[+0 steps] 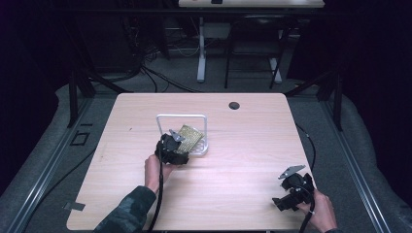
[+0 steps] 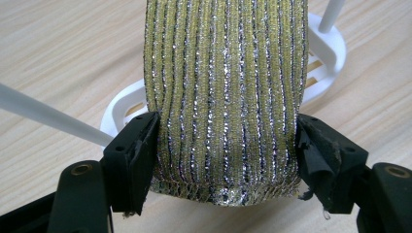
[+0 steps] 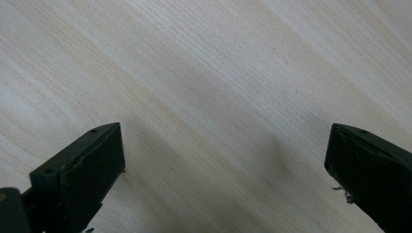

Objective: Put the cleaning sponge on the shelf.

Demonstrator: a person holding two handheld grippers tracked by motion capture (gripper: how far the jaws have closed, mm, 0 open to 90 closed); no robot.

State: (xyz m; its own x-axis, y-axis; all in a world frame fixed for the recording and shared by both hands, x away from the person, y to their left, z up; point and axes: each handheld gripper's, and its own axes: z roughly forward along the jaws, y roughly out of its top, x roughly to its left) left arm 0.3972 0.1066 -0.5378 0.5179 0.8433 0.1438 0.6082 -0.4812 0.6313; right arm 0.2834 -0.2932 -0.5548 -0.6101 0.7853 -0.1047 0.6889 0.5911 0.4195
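A gold and silver striped scrubbing sponge [image 2: 226, 97] is pinched across its width between the jaws of my left gripper [image 2: 226, 160], which is shut on it. In the high view the sponge [image 1: 190, 136] lies tilted over a white soap-dish rack [image 1: 199, 148] near the table's middle, with the left gripper [image 1: 172, 148] at its near left end. The white rack base [image 2: 326, 53] sits under the sponge's far end. My right gripper [image 1: 286, 196] rests at the table's near right corner, jaws wide apart over bare wood [image 3: 218, 121].
The rack has a white wire frame [image 1: 180, 116] standing up behind it, with one rod [image 2: 43, 114] close to my left jaw. A round cable hole [image 1: 234, 105] is at the table's far side. Cables trail off the near edge.
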